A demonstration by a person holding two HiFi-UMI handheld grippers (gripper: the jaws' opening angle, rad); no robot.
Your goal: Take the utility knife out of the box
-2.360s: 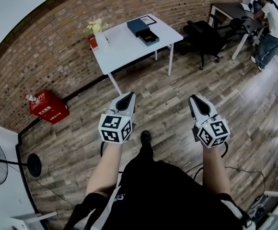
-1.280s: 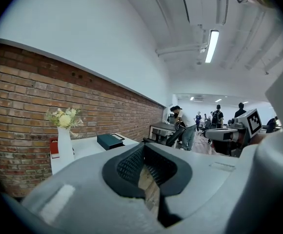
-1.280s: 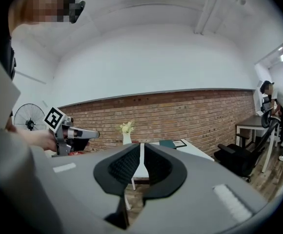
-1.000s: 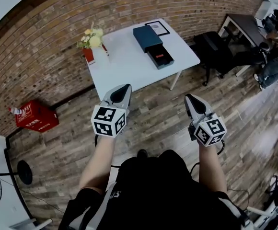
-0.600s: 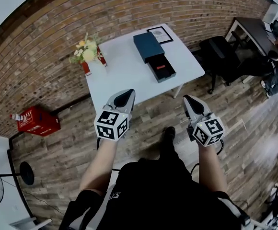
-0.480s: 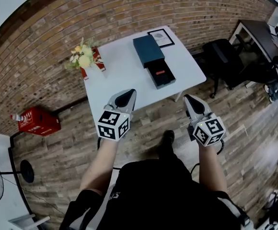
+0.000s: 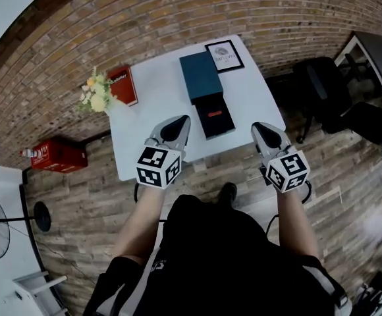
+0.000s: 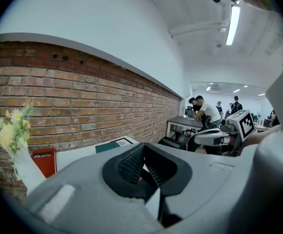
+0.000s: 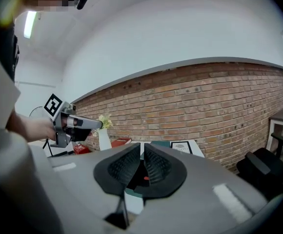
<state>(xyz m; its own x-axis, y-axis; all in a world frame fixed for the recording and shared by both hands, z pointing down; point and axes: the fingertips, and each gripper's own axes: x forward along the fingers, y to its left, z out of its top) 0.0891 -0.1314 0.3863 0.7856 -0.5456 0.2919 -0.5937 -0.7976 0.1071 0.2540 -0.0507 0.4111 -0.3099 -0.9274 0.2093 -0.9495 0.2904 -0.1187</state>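
Head view: looks down on a white table (image 7: 155, 110) set against a brick wall. Carries a dark teal box (image 7: 201, 76) with its drawer (image 7: 220, 126) slid open toward the person, and in that drawer lies the orange utility knife (image 7: 215, 113) — plain to see from up here only. Also holds a framed card (image 7: 224, 55) beyond the box, plus a vase of flowers (image 7: 93, 96) and a red book (image 7: 122, 84) at the left end. Finds the left gripper (image 7: 177, 125) over the table, just left of the drawer, and the right gripper (image 7: 261, 132) at the near edge by the right corner, apart from the box.

Left gripper view: shows pads (image 8: 131, 164) clenched tip to tip on nothing. Adds people at a far desk (image 8: 202, 112) — outside the head view's frame.

Right gripper view: shows pads (image 9: 123, 167) drawn together to a thin slit, empty. Catches the left gripper out at the left, with the vase and card beyond.
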